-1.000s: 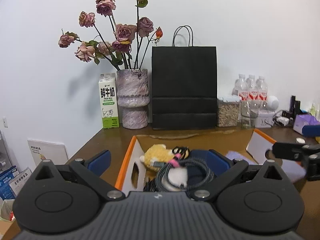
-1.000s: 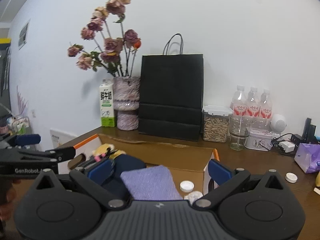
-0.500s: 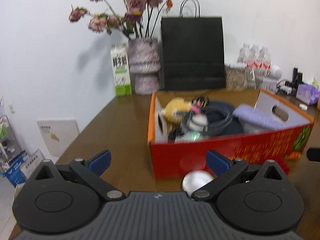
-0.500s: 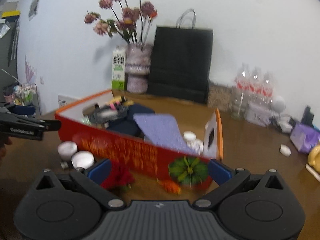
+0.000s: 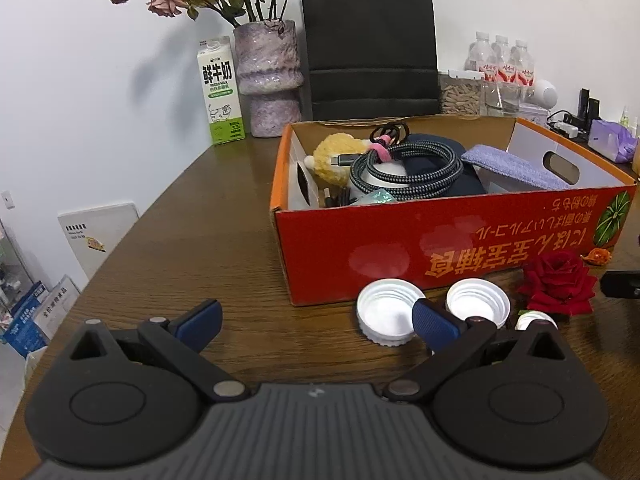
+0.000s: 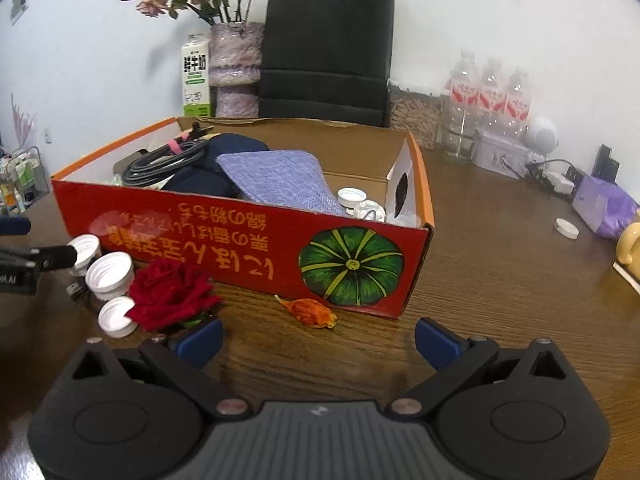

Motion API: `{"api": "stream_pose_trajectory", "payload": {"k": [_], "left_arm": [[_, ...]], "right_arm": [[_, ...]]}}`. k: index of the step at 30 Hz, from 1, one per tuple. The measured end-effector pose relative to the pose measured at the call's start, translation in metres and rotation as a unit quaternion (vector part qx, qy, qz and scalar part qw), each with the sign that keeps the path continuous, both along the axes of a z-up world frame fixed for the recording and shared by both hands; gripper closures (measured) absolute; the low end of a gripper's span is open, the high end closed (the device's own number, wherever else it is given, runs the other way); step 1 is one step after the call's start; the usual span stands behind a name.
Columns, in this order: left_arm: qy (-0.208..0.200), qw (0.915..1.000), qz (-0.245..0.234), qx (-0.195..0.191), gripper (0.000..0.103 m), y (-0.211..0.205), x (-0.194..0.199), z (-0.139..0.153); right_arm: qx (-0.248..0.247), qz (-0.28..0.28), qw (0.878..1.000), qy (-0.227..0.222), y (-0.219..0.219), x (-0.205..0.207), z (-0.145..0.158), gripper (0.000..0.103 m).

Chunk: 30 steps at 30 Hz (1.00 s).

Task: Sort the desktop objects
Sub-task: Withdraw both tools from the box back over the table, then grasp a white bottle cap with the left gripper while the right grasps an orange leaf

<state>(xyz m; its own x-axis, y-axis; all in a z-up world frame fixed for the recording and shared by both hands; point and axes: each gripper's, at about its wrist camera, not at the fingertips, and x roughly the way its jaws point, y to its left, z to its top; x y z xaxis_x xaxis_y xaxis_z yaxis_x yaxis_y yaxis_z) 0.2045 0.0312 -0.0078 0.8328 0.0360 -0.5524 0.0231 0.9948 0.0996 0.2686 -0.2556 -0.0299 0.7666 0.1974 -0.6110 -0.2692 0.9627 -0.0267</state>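
Both grippers, left gripper [image 5: 316,318] and right gripper [image 6: 318,338], hung wide open over the brown wooden table [image 5: 208,240], holding nothing. Three white plastic caps [image 6: 110,274] and a red fabric rose [image 6: 170,298] sat just beside the red cardboard box [image 6: 248,240], already stuffed with a braided grey cable [image 5: 408,168].

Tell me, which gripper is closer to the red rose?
Right. The right gripper sits just in front of the red rose, one finger beside it. The left gripper is farther off, by the white caps.
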Motion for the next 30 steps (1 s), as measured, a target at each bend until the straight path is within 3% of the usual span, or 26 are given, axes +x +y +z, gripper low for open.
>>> {"api": "stream_pose_trajectory", "payload": {"k": [4, 10, 14, 16, 17, 19, 21, 30], "left_arm": [[0.007, 0.9998, -0.014, -0.013, 0.0, 0.0, 0.003, -0.001], [0.012, 0.9994, -0.027, -0.016, 0.002, -0.005, 0.007, -0.003], [0.02, 0.9991, -0.027, -0.026, 0.016, -0.003, 0.011, -0.005], [0.026, 0.9989, -0.027, -0.029, 0.028, -0.002, 0.012, -0.006], [0.028, 0.9988, -0.027, -0.031, 0.031, -0.002, 0.012, -0.006], [0.031, 0.9984, -0.03, -0.036, 0.049, -0.002, 0.012, -0.007], [0.028, 0.9984, -0.032, -0.037, 0.061, -0.003, 0.011, -0.007], [0.027, 0.9984, -0.031, -0.039, 0.062, -0.007, 0.009, -0.006]], "right_arm": [[0.003, -0.009, 1.0, 0.003, 0.004, 0.008, -0.001, 0.005], [0.006, -0.004, 1.0, 0.011, 0.011, 0.015, -0.004, 0.018], [0.014, 0.0, 1.0, 0.016, 0.013, 0.018, -0.005, 0.026], [0.017, -0.001, 1.0, 0.014, 0.014, 0.019, -0.005, 0.03], [0.018, -0.001, 1.0, 0.012, 0.015, 0.019, -0.005, 0.035], [0.02, -0.001, 1.0, 0.007, 0.015, 0.019, -0.005, 0.052], [0.024, 0.003, 1.0, 0.004, 0.014, 0.018, -0.004, 0.081], [0.029, 0.021, 0.999, -0.005, 0.015, 0.008, -0.004, 0.087]]}}
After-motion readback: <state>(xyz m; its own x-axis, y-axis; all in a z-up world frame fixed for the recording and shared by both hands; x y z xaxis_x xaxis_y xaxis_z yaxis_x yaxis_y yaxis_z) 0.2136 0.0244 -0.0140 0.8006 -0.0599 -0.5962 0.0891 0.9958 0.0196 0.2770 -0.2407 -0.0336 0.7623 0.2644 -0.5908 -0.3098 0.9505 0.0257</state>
